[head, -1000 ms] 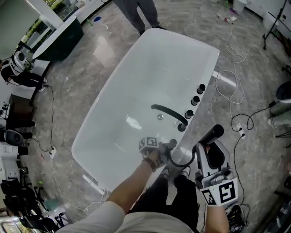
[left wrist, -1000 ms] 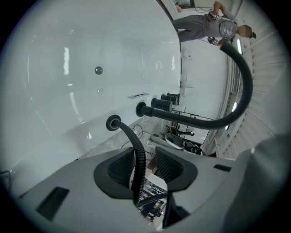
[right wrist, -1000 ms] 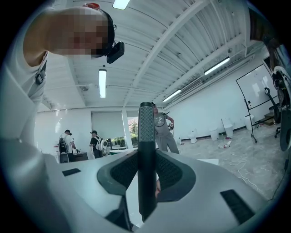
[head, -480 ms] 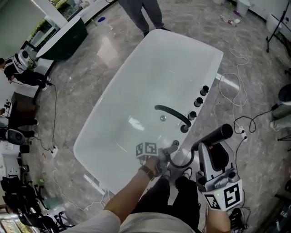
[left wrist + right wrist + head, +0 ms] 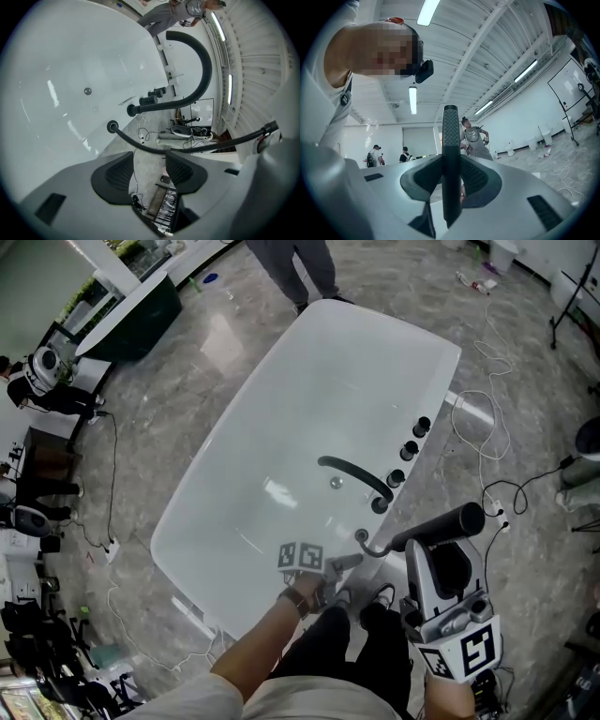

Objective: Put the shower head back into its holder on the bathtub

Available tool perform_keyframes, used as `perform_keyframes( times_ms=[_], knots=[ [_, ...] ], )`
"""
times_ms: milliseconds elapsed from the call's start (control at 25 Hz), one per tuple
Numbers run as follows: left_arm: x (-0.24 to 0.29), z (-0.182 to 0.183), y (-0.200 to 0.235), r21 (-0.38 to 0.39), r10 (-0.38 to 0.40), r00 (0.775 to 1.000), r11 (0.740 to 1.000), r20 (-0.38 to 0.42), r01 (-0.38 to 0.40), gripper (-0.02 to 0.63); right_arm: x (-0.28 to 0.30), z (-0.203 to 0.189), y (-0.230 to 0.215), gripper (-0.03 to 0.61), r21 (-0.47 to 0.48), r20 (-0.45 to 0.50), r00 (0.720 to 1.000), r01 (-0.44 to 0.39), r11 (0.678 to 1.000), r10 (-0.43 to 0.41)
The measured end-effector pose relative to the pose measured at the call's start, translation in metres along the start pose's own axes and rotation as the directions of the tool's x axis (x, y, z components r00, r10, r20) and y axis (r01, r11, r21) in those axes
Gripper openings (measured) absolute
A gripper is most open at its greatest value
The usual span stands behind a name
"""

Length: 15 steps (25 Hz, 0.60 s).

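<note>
In the head view my right gripper [image 5: 439, 544] is off the near right side of the white bathtub [image 5: 281, 427], shut on the black shower head [image 5: 442, 523]. The right gripper view shows the shower head's ribbed handle [image 5: 450, 154] clamped upright between the jaws of the right gripper [image 5: 451, 176]. The black hose [image 5: 375, 547] runs from its port [image 5: 361, 536] on the rim to the shower head. A black holder ring [image 5: 378, 505] sits further along the rim. My left gripper [image 5: 343, 562] is opening; the hose [image 5: 187, 149] passes beyond the left gripper [image 5: 149, 161], which holds nothing.
A curved black spout [image 5: 352, 474] reaches over the tub, with three black knobs [image 5: 410, 450] along the right rim. White cables [image 5: 483, 418] lie on the marble floor at the right. A person's legs [image 5: 291, 268] stand at the tub's far end. Equipment lines the left wall [image 5: 37, 390].
My left gripper has let go of the hose, opened wider and drawn back toward me. The right gripper has lifted the shower head, and the hose now hangs free from its port.
</note>
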<state>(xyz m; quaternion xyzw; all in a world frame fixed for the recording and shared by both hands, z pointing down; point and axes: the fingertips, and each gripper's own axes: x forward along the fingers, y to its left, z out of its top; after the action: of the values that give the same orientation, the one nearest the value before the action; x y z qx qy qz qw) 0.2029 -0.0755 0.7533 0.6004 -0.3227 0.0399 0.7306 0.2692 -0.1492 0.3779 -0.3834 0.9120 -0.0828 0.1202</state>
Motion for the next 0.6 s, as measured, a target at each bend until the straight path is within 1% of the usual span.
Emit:
perform_keyframes(
  times_ms=[40, 120, 160, 200, 240, 320, 360, 440, 480, 520, 560, 600],
  knots=[
    [-0.003, 0.002, -0.001, 0.032, 0.004, 1.000, 0.999, 0.012, -0.004, 0.199, 0.002, -0.006, 0.000, 0.129, 0.003, -0.007, 1.000, -0.005, 1.000, 0.005],
    [-0.010, 0.011, -0.007, 0.102, -0.006, 0.998, 0.995, 0.062, 0.000, 0.194, 0.006, -0.021, -0.002, 0.129, 0.010, -0.025, 1.000, -0.016, 1.000, 0.016],
    [-0.013, 0.017, -0.011, 0.146, -0.015, 0.995, 0.989, 0.099, 0.001, 0.155, 0.009, -0.031, -0.003, 0.129, 0.014, -0.037, 0.999, -0.021, 1.000, 0.021],
    [-0.018, 0.023, -0.016, 0.198, -0.024, 0.990, 0.980, 0.141, -0.005, 0.100, 0.012, -0.041, -0.004, 0.129, 0.018, -0.049, 0.998, -0.025, 1.000, 0.026],
    [-0.023, 0.029, -0.022, 0.256, -0.032, 0.982, 0.967, 0.187, -0.017, 0.062, 0.015, -0.051, -0.004, 0.129, 0.020, -0.062, 0.998, -0.030, 0.999, 0.031],
    [-0.038, 0.042, -0.037, 0.374, -0.061, 0.956, 0.926, 0.287, -0.054, 0.020, 0.021, -0.068, -0.002, 0.129, 0.022, -0.082, 0.996, -0.045, 0.999, 0.047],
    [-0.046, 0.048, -0.045, 0.427, -0.078, 0.938, 0.901, 0.337, -0.078, 0.014, 0.024, -0.074, 0.000, 0.129, 0.024, -0.087, 0.995, -0.054, 0.998, 0.056],
    [-0.059, 0.058, -0.057, 0.510, -0.104, 0.902, 0.849, 0.418, -0.138, 0.005, 0.031, -0.081, 0.003, 0.129, 0.032, -0.085, 0.993, -0.074, 0.997, 0.077],
    [-0.063, 0.062, -0.060, 0.537, -0.110, 0.887, 0.826, 0.448, -0.169, 0.005, 0.034, -0.081, 0.006, 0.129, 0.036, -0.076, 0.993, -0.086, 0.996, 0.089],
    [-0.066, 0.065, -0.062, 0.552, -0.109, 0.875, 0.810, 0.472, -0.197, 0.005, 0.039, -0.079, 0.009, 0.129, 0.041, -0.063, 0.993, -0.100, 0.994, 0.102],
    [-0.068, 0.068, -0.061, 0.554, -0.103, 0.864, 0.803, 0.493, -0.220, 0.005, 0.043, -0.075, 0.014, 0.129, 0.044, -0.048, 0.992, -0.114, 0.993, 0.116],
    [-0.071, 0.069, -0.059, 0.545, -0.094, 0.854, 0.805, 0.511, -0.237, 0.005, 0.047, -0.072, 0.019, 0.129, 0.044, -0.034, 0.991, -0.127, 0.991, 0.128]
  ],
)
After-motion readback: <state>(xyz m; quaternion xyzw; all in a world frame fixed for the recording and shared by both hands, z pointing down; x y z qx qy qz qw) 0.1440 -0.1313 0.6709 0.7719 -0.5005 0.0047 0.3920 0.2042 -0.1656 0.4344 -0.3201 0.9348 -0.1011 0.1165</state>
